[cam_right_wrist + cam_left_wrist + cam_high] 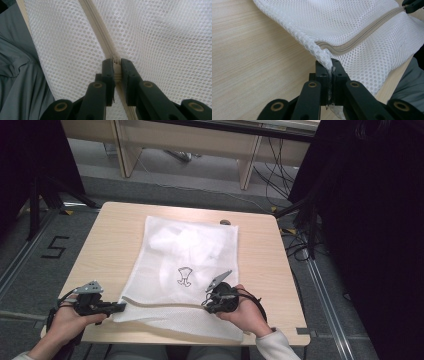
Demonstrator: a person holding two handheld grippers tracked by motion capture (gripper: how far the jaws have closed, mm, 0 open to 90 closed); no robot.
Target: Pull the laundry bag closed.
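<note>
Gripping from the table's (280, 270) near edge, both hands work on a white mesh bag (190, 245). The left gripper (117, 307) sits near the near left corner, its jaws closed tight on the bag's corner, where the mesh bunches up between the pads (322, 72). The right gripper (210, 306) is toward the middle of the near edge, its jaws pinched on the zip pull (117, 67) of the beige zipper (160, 304), which runs between the two grippers along the bag's near end. Beyond them the bag lies flat across the table's middle, reaching almost to the far edge, with a small black drawing (184, 276) on it and pale contents showing through its far half.
</note>
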